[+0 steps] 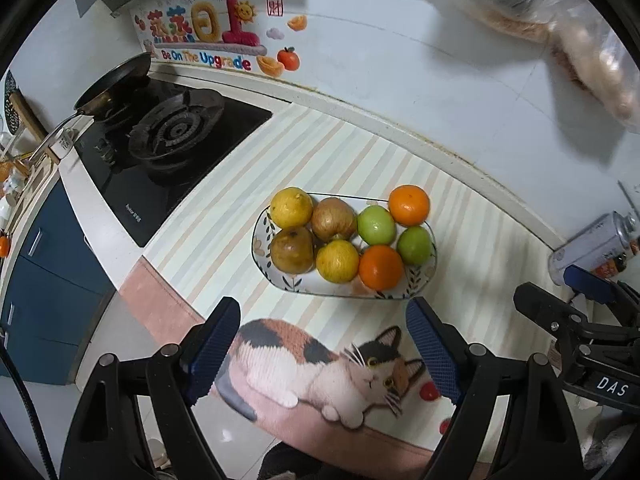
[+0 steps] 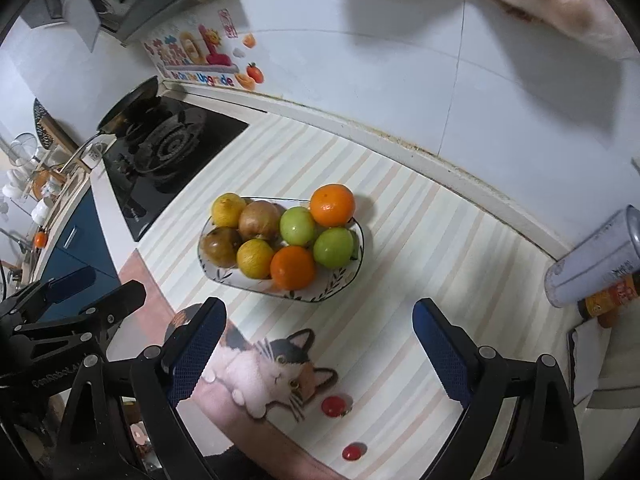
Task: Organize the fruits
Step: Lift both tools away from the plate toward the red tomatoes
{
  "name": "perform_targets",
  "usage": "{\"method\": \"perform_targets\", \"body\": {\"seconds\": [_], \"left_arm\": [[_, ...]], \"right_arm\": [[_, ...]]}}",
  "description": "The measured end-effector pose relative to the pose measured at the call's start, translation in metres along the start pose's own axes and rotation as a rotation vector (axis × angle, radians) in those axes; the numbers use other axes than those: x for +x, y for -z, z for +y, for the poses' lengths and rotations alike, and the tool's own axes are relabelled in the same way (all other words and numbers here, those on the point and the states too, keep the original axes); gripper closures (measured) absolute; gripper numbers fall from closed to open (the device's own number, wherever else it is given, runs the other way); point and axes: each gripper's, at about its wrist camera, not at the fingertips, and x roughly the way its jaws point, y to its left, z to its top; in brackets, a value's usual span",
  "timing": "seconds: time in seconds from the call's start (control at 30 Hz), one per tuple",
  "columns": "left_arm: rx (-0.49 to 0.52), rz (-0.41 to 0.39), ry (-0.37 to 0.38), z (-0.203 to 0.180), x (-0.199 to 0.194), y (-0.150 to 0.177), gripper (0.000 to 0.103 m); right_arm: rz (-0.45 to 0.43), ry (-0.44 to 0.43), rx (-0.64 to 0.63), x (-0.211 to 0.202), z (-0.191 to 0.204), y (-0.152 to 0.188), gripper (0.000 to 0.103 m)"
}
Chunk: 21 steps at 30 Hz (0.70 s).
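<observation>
Striped cream-and-peach cloth with a printed calico cat covers the surface (image 1: 224, 240), and near its middle sits the white oval ceramic dish with a painted leaf border (image 1: 420, 280), which carries all eight fruits of the task packed touching one another: two yellow citrus fruits (image 1: 291, 207), two brownish mottled fruits (image 1: 292, 249), two green round fruits (image 1: 376, 225) and two bright oranges (image 1: 409, 205). The far orange perches on the dish's back rim, so my judgement is that a nudge to its neighbours could send it rolling off toward the wall. Because the fruits lean on each other, pulling one from the middle may shift the rest, and a pad pressing on the rim could tip or slide the dish on the cloth. The left tool (image 1: 332, 352) hangs over the near edge with its blue-padded fingers spread wide and nothing between them; the right tool (image 2: 320, 352) is likewise wide and empty, just beside it. With both so near each other, they could collide if they reach in together. A silver cylindrical can with an orange label (image 2: 592, 260) lies on its side at the right and could roll if bumped. Where the fruits are meant to go I cannot tell, since no second container shows. A blurred, plastic-wrapped shape (image 1: 560, 32) at the top is unidentifiable, and the can's label is too small to read.
</observation>
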Motion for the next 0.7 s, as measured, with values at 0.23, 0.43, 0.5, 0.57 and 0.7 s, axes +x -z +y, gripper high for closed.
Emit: {"method": "perform_targets", "body": {"seconds": [0.23, 0.43, 0.5, 0.57, 0.7], "left_arm": [[0.010, -0.058, -0.004, 0.003, -0.042, 0.021, 0.018], [0.012, -0.112, 0.001, 0.003, -0.076, 0.034, 0.018], [0.013, -0.124, 0.003, 0.003, -0.085, 0.038, 0.018], [0.013, -0.128, 0.009, 0.003, -0.090, 0.041, 0.018], [0.017, -0.136, 0.012, 0.002, -0.096, 0.049, 0.018]], "right_arm": [[-0.042, -0.015, -0.013, -0.042, 0.014, 0.021, 0.007], [-0.088, -0.016, -0.018, -0.075, 0.023, 0.034, 0.007], [-0.098, -0.019, -0.017, -0.084, 0.024, 0.036, 0.007], [-0.107, -0.025, -0.016, -0.091, 0.024, 0.038, 0.007], [-0.116, -0.032, -0.007, -0.099, 0.026, 0.044, 0.007]]}}
